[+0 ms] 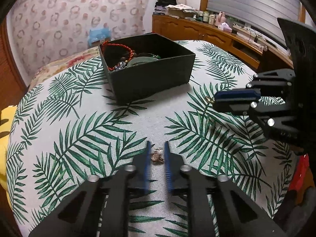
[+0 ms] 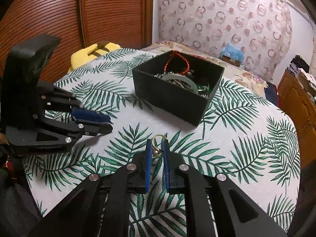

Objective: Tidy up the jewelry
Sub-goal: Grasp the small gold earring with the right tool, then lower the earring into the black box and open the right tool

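On the palm-leaf tablecloth [image 1: 59, 118] stands a black box [image 1: 150, 79] [image 2: 167, 98] holding a red cord bracelet [image 1: 118, 47], a green bangle [image 2: 177, 78] and other pieces. In the left wrist view, my left gripper [image 1: 157, 151] has its blue pads closed against a small pink-and-silver earring piece [image 1: 157, 156] just above or on the cloth. It also shows from the side, left gripper [image 2: 109, 123], in the right wrist view. My right gripper [image 2: 157, 148] is shut on a gold ring with a bead [image 2: 157, 138], held off the cloth. From the left wrist view the right gripper [image 1: 215, 100] shows the ring [image 1: 209, 99] at its tip.
A yellow cushion [image 2: 88, 53] lies past the table's left edge, a flowered bedspread [image 2: 246, 75] behind the box. A wooden cabinet [image 1: 197, 29] with clutter runs along the right wall. Something red [image 1: 300, 169] sits at the table's right edge.
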